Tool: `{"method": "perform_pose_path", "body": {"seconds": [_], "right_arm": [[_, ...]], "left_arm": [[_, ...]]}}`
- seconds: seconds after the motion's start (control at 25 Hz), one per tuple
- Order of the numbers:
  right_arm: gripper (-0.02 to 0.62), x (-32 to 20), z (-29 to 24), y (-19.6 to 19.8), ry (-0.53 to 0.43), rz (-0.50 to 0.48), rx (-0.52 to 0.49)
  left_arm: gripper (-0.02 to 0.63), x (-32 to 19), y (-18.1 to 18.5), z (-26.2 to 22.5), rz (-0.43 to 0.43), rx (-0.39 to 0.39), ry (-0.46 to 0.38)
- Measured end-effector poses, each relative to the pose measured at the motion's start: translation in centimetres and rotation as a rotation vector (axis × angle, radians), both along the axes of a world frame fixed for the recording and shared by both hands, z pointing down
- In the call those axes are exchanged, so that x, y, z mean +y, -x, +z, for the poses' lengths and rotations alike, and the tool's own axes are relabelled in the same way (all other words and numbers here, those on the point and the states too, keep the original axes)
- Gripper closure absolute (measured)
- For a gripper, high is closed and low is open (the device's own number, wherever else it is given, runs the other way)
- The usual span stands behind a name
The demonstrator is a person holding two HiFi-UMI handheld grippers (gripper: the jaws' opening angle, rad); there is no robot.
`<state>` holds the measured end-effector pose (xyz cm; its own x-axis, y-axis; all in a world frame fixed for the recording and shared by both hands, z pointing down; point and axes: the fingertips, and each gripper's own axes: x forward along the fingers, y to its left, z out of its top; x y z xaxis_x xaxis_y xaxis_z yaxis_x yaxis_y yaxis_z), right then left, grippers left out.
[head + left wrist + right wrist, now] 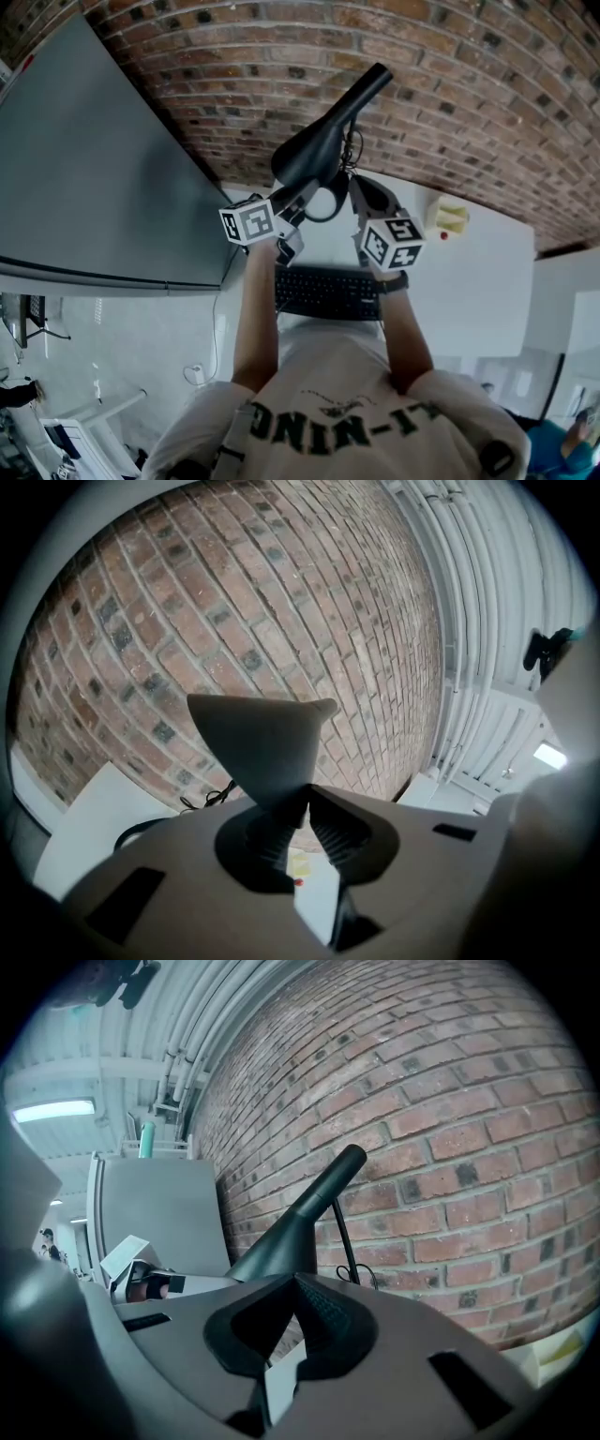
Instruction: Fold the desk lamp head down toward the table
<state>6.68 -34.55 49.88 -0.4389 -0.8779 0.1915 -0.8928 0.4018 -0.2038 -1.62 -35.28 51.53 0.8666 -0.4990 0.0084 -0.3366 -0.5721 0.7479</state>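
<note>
Head view: keyboard [323, 292] nr lamp head [314, 150], brick wall [469, 84] bhd.

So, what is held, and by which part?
Left gripper clamps the lamp head at its lower end; the right gripper hold cannot be told.

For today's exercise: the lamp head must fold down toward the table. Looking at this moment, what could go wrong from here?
The left hand-held gripper pinches the lamp head only where it narrows, so the smooth cone might slip free when pushed down. The thin cable hanging beside it could snag or get trapped. A keyboard lies on the table close by, and the lowered head might strike it.
</note>
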Motion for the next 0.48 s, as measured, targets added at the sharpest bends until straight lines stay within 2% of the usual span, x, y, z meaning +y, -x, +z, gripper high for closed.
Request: {"method": "perform_pose_path", "body": {"seconds": [0.48], "right_arm": [[0.592,-0.4,0.7,-0.7,0.016,0.015,-0.01]], "left_arm": [[0.563,-0.4,-1.3,0.9,0.044,0.088,0.03]]}}
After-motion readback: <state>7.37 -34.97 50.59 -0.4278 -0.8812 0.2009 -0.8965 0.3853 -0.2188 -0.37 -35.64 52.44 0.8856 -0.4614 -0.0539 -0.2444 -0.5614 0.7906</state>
